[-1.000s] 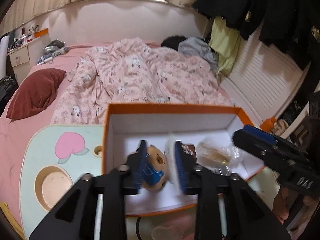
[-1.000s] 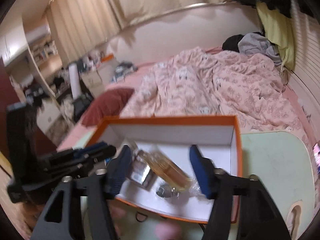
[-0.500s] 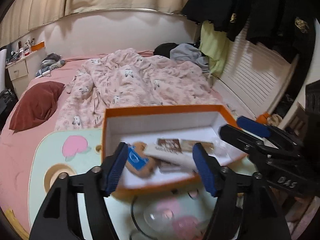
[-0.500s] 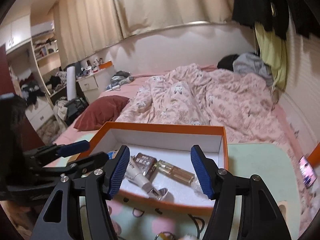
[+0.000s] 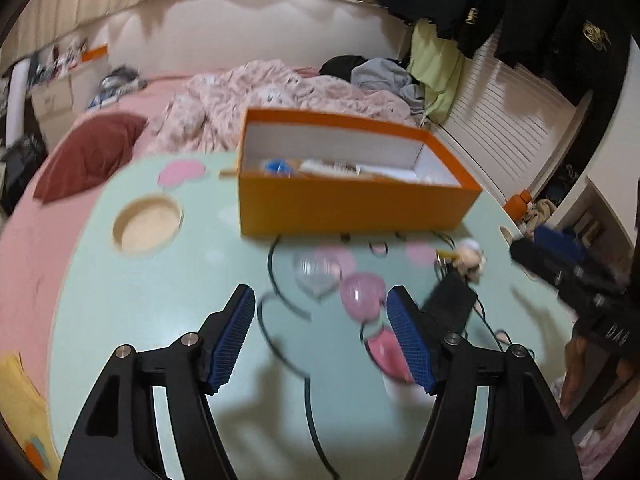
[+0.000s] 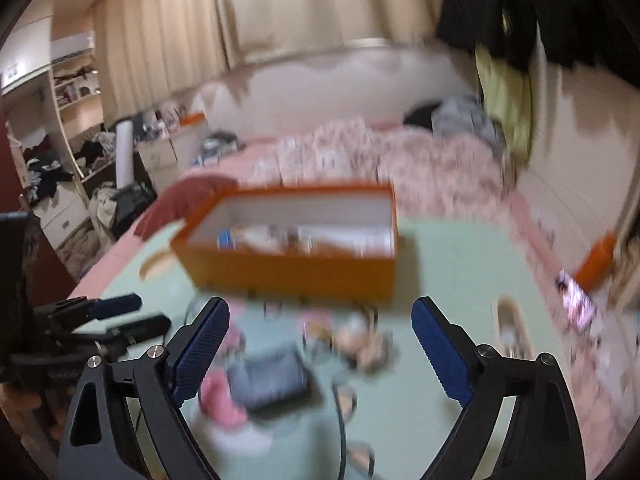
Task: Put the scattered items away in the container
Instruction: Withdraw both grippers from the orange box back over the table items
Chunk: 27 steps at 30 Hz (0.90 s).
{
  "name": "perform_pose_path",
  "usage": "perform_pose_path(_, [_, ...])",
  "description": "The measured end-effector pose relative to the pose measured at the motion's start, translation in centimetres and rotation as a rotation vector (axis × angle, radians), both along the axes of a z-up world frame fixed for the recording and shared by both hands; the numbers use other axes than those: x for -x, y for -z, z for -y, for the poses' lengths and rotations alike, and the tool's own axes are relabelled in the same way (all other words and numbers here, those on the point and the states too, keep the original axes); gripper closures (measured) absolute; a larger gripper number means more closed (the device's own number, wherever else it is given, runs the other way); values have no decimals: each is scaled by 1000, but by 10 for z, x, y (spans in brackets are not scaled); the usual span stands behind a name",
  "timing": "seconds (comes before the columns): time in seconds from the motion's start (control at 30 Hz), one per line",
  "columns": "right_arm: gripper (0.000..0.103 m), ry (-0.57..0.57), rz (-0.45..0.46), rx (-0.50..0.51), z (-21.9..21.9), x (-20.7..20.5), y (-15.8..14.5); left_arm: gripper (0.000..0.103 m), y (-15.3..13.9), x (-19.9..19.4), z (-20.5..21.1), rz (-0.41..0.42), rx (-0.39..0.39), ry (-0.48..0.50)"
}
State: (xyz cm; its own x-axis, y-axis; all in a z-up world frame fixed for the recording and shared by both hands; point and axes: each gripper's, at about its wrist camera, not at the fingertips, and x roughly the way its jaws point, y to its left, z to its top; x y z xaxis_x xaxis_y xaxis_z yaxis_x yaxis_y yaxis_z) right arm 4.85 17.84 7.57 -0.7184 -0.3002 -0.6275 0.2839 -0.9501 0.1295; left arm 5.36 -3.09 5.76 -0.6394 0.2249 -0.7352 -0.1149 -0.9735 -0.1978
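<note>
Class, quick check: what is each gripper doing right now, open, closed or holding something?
Left gripper: open, holding nothing.
Right gripper: jaws opening wide, nothing gripped between them.

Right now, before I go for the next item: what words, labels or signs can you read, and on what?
"DAS", roughly, through blur: on the body of the right tongs, seen from the left wrist view; their jaws are opening, with nothing gripped.
Gold emblems on the black clothes: no letters legible.
Labels on the items in the orange box: too blurred to read.
</note>
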Motion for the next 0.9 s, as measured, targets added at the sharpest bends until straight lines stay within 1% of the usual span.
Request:
perform_pose_path(0.03, [11, 15, 22, -31, -1, -4, 6, 34, 2, -6, -2, 2, 14, -2])
perform_pose_path(0.1, [16, 41, 58, -68, -3, -9, 17, 34, 7, -16, -9, -6, 60, -4])
perform_pose_path(0.17, [18, 35, 105, -76, -4, -12, 27, 34, 13, -24, -17, -5, 91, 7])
perform_pose_path(0.23, [19, 33, 135, -80, -4, -13, 35, 34, 18, -27, -22, 0, 103, 16])
perform_pose_path(0.3, [19, 41, 139, -88, -5, -14, 40, 34, 22, -27, -22, 3, 117, -7])
perform_pose_path(0.43, [20, 33, 147, -95, -3, -15, 47, 34, 27, -23, -21, 14, 110, -24])
perform_pose_path(0.5, [27, 34, 137, -120, 1, -18, 48, 34, 30, -22, -22, 16, 117, -23])
perform_pose_path(0.6, [36, 33, 140, -150, 5, -18, 53, 34, 38, -21, -22, 33, 117, -25])
perform_pose_path(0.67, [37, 25, 151, -137, 5, -17, 56, 34, 40, -22, -22, 16, 135, -27])
perform_pose_path(0.8, [40, 37, 133, -136, 1, -15, 58, 34, 42, -23, -26, 10, 155, -24])
perform_pose_path(0.87, [41, 34, 118, -133, -2, -16, 59, 33, 43, -23, -29, 3, 185, -27])
perform_pose_path(0.9, [42, 30, 116, -125, -3, -16, 59, 27, 44, -23, -31, 2, 190, -24])
